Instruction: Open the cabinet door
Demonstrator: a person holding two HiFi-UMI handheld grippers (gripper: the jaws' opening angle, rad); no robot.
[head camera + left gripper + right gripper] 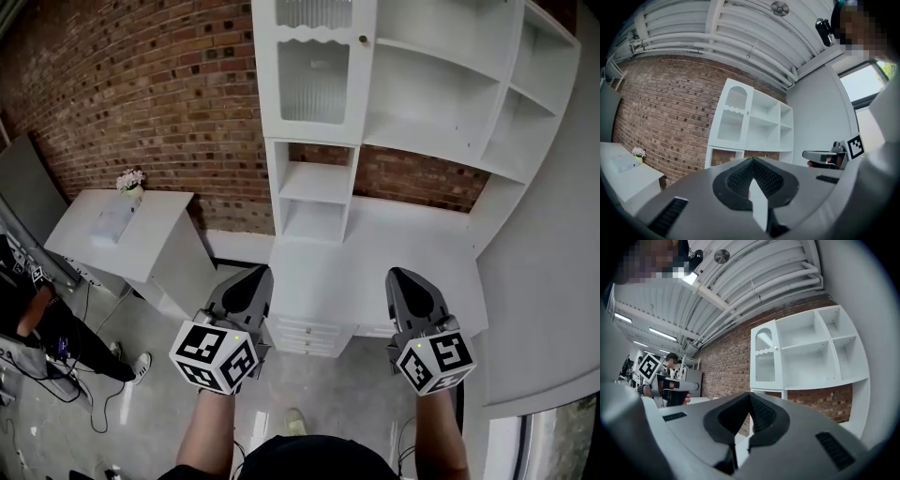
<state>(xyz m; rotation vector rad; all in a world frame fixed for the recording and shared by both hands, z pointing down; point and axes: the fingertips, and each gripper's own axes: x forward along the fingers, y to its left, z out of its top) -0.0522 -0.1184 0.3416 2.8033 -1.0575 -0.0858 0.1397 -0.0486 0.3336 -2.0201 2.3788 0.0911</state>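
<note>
Two clenched, empty tools: left gripper (258,272) and right gripper (398,274), before a white cabinet (441,103)
Door (314,80) sits closed at the cabinet's upper left, knob (363,39) on its right edge, well apart from both grippers

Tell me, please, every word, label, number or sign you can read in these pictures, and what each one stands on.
No words, brands or numbers can be read in any view.
Left marker cube and right marker cube: black-and-white square patterns only, no letters.
Box on the side table: any print is too small to read.
Cabinet door: no label visible.
</note>
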